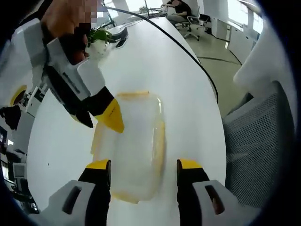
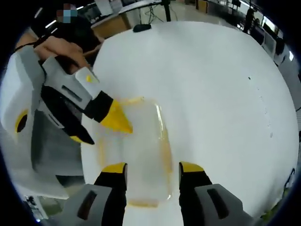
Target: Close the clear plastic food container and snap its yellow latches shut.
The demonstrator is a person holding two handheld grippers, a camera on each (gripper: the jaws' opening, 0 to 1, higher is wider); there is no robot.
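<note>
White bench [image 1: 155, 61] carries the container [image 1: 134, 146], lying flat, long axis running away between the left tongs [image 1: 143, 165]. Right tongs [image 2: 153, 169] straddle its opposite end. Both released, gripping nothing. Yellow latches [image 1: 160, 141] along the sides; both tongs about equally near.

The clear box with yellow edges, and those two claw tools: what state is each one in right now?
Clear plastic food container: lying flat on the white table, lid on top; image too blurred to tell if the yellow latches are snapped.
Left gripper: open, jaws either side of the container's near end.
Right gripper: open, jaws likewise either side of it.
</note>
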